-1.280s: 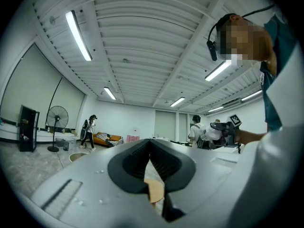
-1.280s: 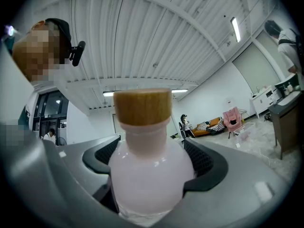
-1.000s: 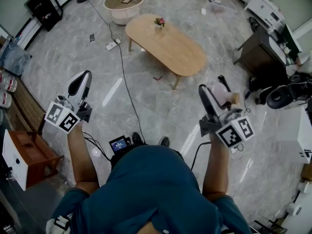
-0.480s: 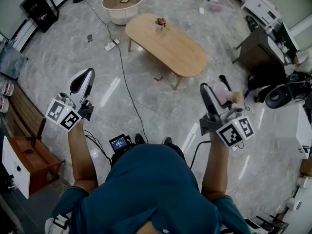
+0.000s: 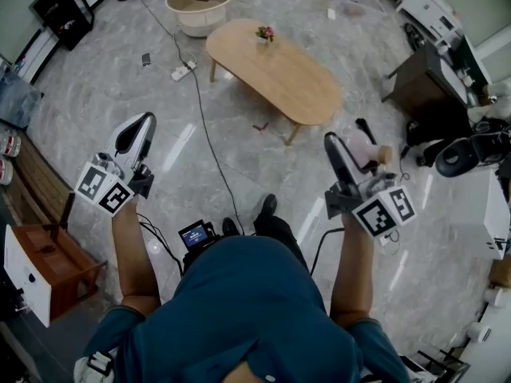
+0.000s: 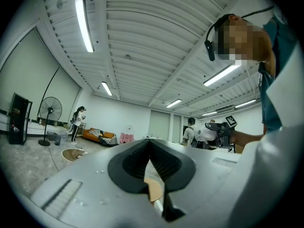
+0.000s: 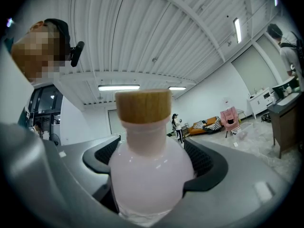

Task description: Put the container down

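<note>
The container is a small pale pink bottle with a wooden cap. My right gripper is shut on its body and holds it in the air over the marble floor, at the right of the head view. In the right gripper view the bottle fills the space between the black pads, its cap pointing away from the camera. My left gripper is held up at the left, shut, with nothing between its pads. An oval wooden table stands ahead of both grippers.
A small flower pot sits on the oval table's far end. Behind it is a round white table. A cable and power strip lie on the floor. A dark desk and a black chair stand at the right, a wooden crate at the left.
The person's foot has stepped forward and the view has shifted slightly. Both grippers keep nearly the same pose, the right one still shut on the bottle.
</note>
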{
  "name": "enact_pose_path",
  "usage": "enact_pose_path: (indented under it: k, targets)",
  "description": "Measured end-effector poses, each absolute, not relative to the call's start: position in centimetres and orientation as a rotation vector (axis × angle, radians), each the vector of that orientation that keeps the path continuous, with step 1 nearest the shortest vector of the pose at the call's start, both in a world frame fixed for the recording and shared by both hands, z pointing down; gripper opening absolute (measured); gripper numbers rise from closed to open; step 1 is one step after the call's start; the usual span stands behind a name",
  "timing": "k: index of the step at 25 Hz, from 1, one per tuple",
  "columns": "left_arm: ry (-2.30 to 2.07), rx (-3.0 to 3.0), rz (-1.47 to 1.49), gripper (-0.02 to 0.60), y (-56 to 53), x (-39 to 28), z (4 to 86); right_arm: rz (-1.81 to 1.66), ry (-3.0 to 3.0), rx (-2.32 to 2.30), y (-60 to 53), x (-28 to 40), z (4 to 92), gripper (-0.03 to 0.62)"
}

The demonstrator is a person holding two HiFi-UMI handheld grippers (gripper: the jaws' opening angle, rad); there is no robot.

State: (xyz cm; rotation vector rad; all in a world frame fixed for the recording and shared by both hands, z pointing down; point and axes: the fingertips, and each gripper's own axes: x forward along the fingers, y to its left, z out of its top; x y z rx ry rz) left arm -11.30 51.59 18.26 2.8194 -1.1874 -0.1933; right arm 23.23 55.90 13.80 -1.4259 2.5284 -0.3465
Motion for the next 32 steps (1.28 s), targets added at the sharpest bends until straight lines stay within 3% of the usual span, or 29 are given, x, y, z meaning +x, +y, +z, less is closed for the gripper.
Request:
enact_pose_path:
  k: [32]
  targets:
    - [-1.568, 2.645, -0.108, -0.003, 37.4, -2.8, 17.6, -0.445, 2.706, -1.04, 31.9, 30.9, 15.2, 0.415]
